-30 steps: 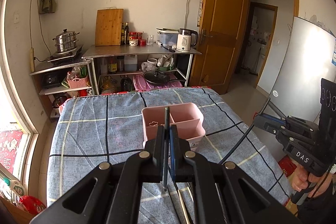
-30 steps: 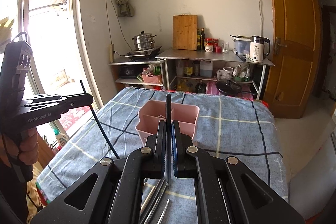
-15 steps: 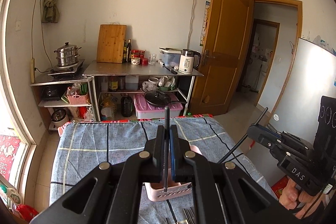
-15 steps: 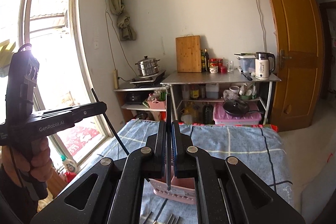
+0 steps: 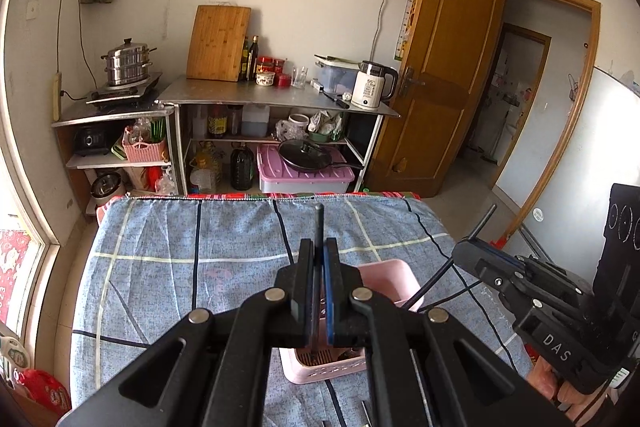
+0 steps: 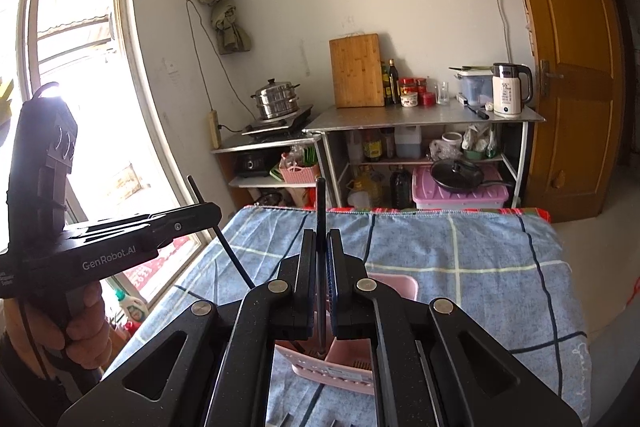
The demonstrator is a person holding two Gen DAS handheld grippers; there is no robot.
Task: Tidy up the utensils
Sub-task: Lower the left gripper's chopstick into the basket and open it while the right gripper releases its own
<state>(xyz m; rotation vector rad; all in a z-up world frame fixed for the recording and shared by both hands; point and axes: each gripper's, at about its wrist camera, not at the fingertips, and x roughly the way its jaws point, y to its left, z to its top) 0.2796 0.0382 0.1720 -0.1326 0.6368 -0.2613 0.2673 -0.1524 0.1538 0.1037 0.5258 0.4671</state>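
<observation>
A pink utensil holder (image 5: 394, 281) stands on the blue checked cloth; it also shows in the right wrist view (image 6: 396, 285). My left gripper (image 5: 319, 247) is shut on a black chopstick (image 5: 319, 223) held upright, its lower tip down inside the holder. My right gripper (image 6: 321, 239) is shut on another black chopstick (image 6: 320, 199), upright, its lower end inside the holder. Each gripper shows in the other's view: the right one (image 5: 464, 251) and the left one (image 6: 216, 213), each with its chopstick slanting down to the holder.
The blue checked tablecloth (image 5: 192, 259) covers the table. More metal utensils (image 5: 366, 415) lie on the cloth near the front edge. Beyond stand steel kitchen shelves (image 5: 276, 99) with a kettle, a cutting board and a steamer pot. A wooden door (image 5: 448, 67) is at right, a window (image 6: 80, 67) at left.
Both grippers rose with their chopsticks, then came down over the pink holder; the chopstick tips now sit inside it.
</observation>
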